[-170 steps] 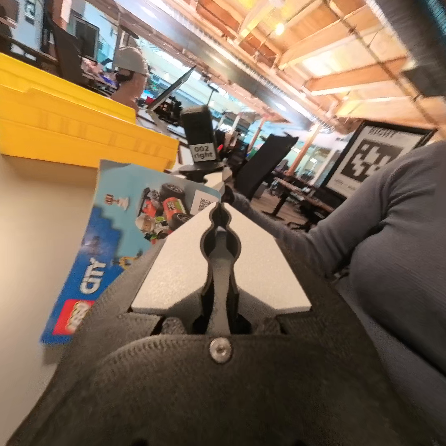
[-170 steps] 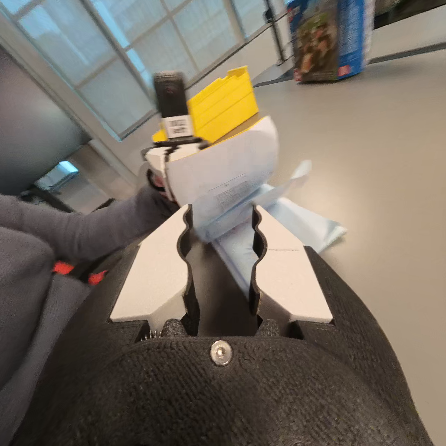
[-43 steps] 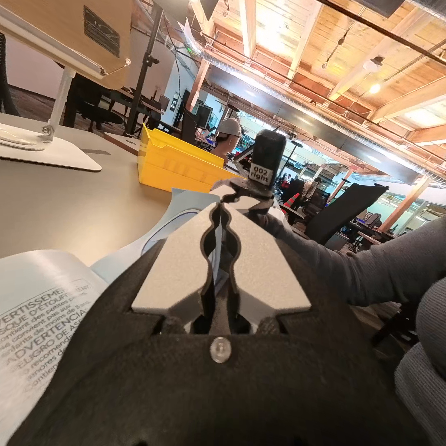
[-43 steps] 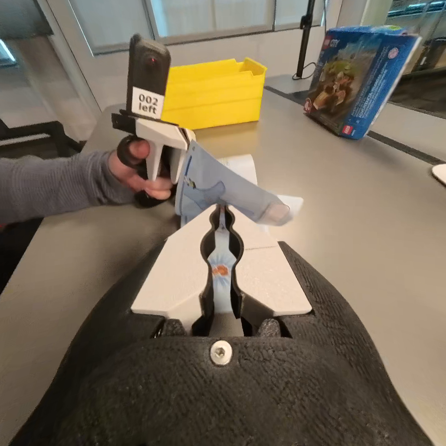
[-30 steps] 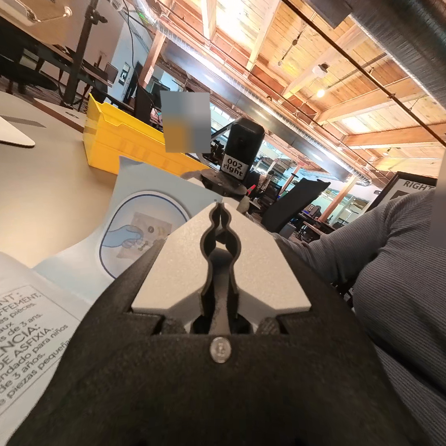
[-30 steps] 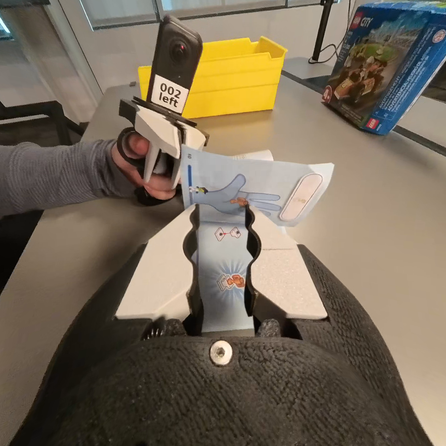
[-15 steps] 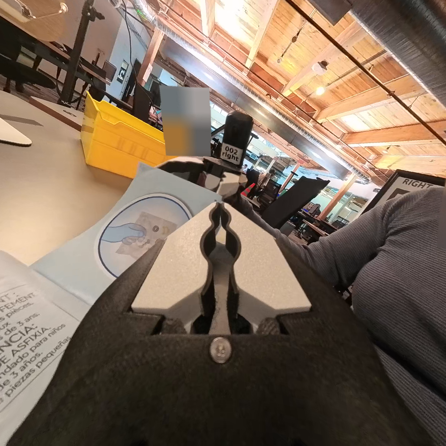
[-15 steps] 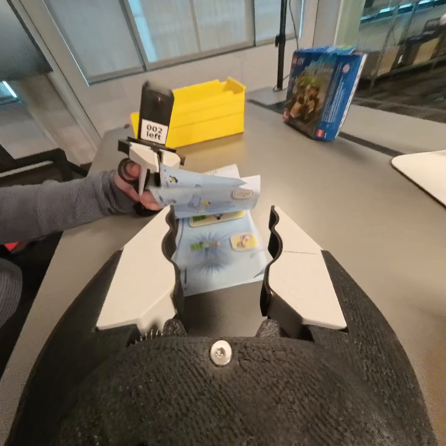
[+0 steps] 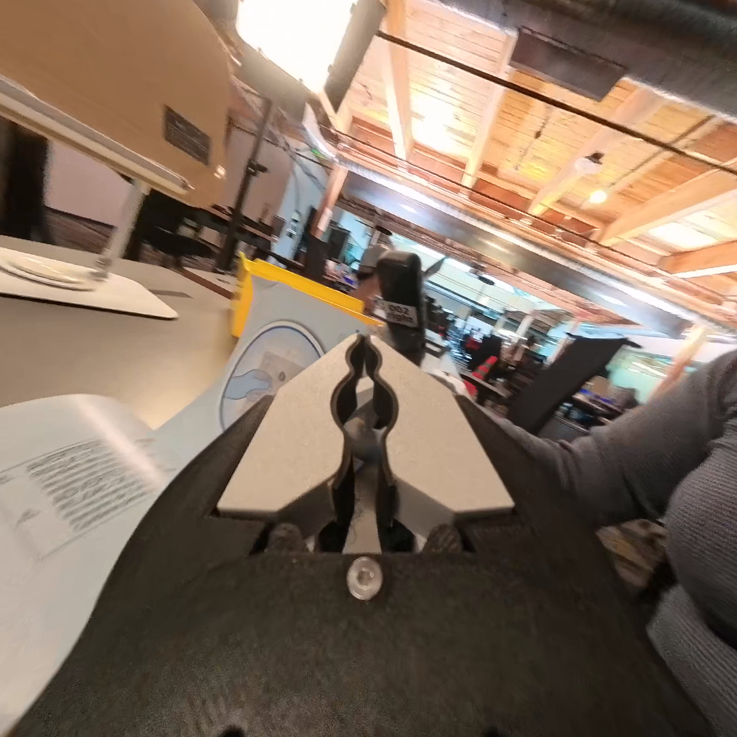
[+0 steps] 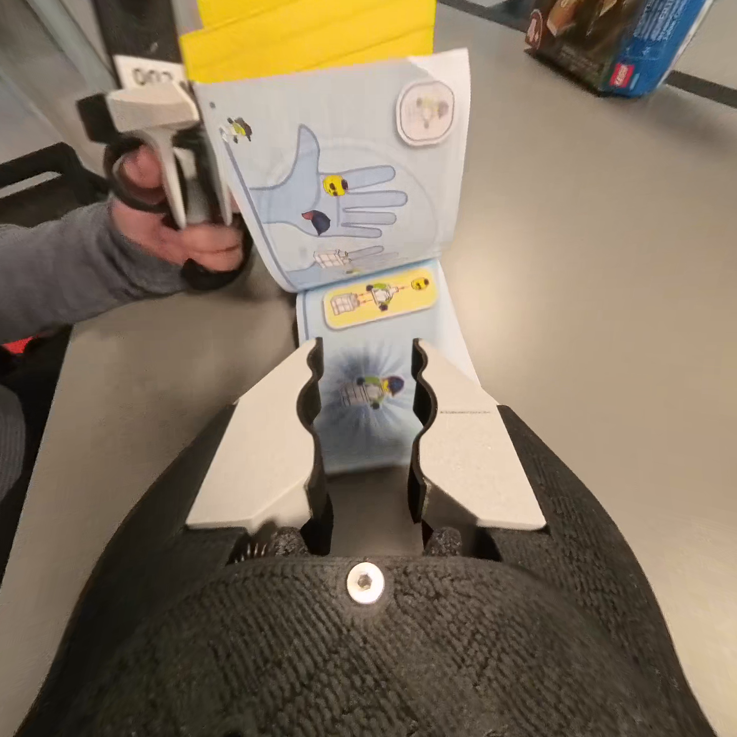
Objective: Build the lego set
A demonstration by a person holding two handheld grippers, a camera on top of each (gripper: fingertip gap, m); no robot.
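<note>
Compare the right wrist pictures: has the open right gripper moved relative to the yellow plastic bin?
Yes. The right gripper has closed in toward the yellow plastic bin, which now looms larger at the top edge, over the paper instruction booklet.

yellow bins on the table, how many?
1. A yellow bin stands at the far side of the table, behind the raised instruction booklet page; the left wrist view shows its edge. More may be off-frame.

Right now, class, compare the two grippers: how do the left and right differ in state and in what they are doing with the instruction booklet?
The left gripper is shut, pinching a raised page of the instruction booklet; the right gripper is open and holds nothing. The left stands the page upright; the right hangs above the flat page lying on the table. Both share pale wavy-edged fingers on black bodies.
</note>
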